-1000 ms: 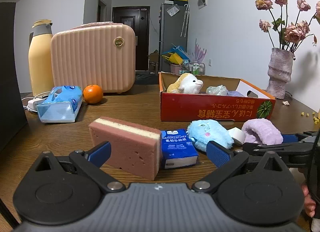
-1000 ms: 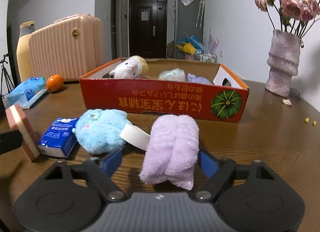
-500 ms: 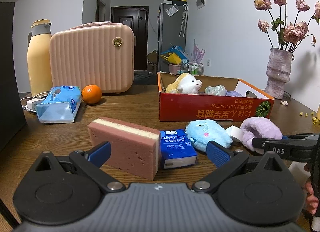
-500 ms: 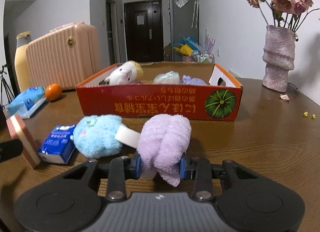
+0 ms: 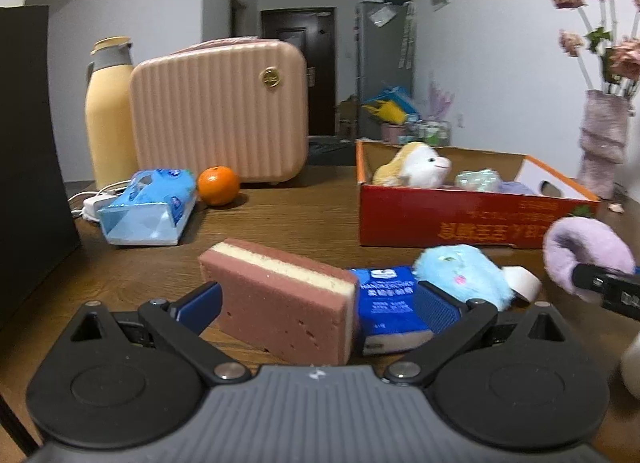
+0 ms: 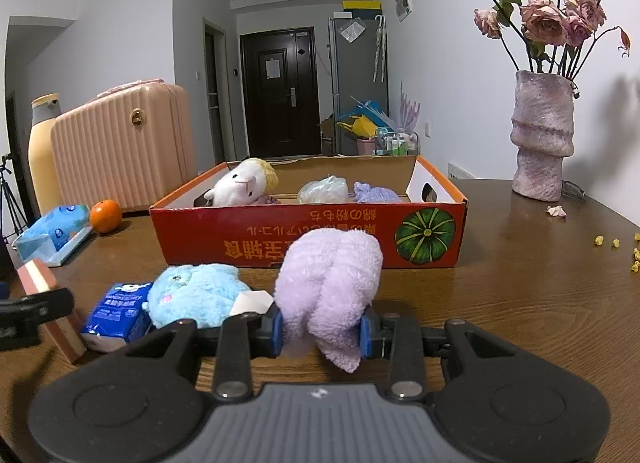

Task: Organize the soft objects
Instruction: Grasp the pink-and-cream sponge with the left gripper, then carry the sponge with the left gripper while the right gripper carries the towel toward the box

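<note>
My right gripper (image 6: pixel 322 331) is shut on a rolled lilac towel (image 6: pixel 332 279), pinched at its near end, in front of the red cardboard box (image 6: pixel 320 239). The box holds a white plush lamb (image 6: pixel 240 183) and small soft items. The left wrist view shows the same towel (image 5: pixel 580 259) at the far right. My left gripper (image 5: pixel 318 303) is open, its fingers either side of a pink sponge (image 5: pixel 280 303) and a blue handkerchief pack (image 5: pixel 390 299), without touching them. A light blue plush (image 5: pixel 460 275) with a white tag lies just beyond the pack.
A pink suitcase (image 5: pixel 220 115), a yellow flask (image 5: pixel 108 111), an orange (image 5: pixel 218 185) and a blue tissue packet (image 5: pixel 148 207) stand at the back left. A dark panel (image 5: pixel 28 167) borders the left edge. A vase of dried roses (image 6: pixel 542 135) stands at the right.
The right gripper's jaws went from wide open around the lilac towel to shut on it, squeezing its near end. The left gripper stayed open around the sponge.
</note>
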Tool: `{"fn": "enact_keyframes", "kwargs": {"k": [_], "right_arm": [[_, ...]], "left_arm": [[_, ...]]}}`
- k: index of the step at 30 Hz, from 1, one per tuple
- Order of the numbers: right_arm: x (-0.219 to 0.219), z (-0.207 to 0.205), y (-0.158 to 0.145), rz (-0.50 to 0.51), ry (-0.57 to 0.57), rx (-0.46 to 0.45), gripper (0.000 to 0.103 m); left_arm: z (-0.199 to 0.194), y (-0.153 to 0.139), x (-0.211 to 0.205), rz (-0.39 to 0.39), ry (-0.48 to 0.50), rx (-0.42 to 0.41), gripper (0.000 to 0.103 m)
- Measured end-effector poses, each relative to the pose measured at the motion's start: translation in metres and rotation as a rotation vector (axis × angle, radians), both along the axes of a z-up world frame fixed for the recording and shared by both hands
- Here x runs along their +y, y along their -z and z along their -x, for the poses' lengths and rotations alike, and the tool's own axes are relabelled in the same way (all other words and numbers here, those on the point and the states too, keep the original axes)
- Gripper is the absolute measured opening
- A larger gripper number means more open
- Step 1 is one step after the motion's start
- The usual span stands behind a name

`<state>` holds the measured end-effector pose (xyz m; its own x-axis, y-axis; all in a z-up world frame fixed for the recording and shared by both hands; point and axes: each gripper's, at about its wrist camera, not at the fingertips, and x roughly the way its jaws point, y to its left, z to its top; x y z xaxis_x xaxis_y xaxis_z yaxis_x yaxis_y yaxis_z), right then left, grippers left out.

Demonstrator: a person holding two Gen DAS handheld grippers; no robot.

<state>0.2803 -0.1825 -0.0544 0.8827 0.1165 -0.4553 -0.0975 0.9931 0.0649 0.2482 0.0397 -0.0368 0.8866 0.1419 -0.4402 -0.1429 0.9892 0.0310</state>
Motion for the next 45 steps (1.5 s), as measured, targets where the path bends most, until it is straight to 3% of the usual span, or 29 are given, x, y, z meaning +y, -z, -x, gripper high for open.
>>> {"fn": "enact_keyframes", "kwargs": {"k": [4, 10, 19, 26, 34, 38, 45], "right_arm": [[-0.001, 0.000, 0.000, -0.010, -0.002, 0.002, 0.034], [-0.003, 0.000, -0.001, -0.020, -0.001, 0.002, 0.034], [-0.004, 0.000, 0.000, -0.022, 0.002, 0.005, 0.034], [-0.004, -0.001, 0.001, -0.025, 0.000, 0.008, 0.034], [-0.004, -0.001, 0.001, -0.028, -0.009, 0.010, 0.034], [-0.004, -0.001, 0.001, -0.026, -0.012, 0.010, 0.034], [-0.002, -0.001, 0.001, -0.025, -0.017, 0.007, 0.034]], "left_arm": [[-0.013, 0.000, -0.005, -0.021, -0.097, 0.001, 0.103], [-0.038, 0.004, -0.001, 0.035, -0.221, 0.062, 0.103], [-0.047, 0.008, 0.002, 0.030, -0.282, 0.088, 0.101], [-0.046, 0.010, 0.014, 0.067, -0.253, 0.132, 0.074], [-0.037, 0.009, 0.033, 0.072, -0.199, 0.119, 0.040], [-0.034, 0.008, 0.041, 0.081, -0.186, 0.117, 0.032], [-0.027, 0.001, 0.036, 0.080, -0.138, 0.071, 0.032]]}}
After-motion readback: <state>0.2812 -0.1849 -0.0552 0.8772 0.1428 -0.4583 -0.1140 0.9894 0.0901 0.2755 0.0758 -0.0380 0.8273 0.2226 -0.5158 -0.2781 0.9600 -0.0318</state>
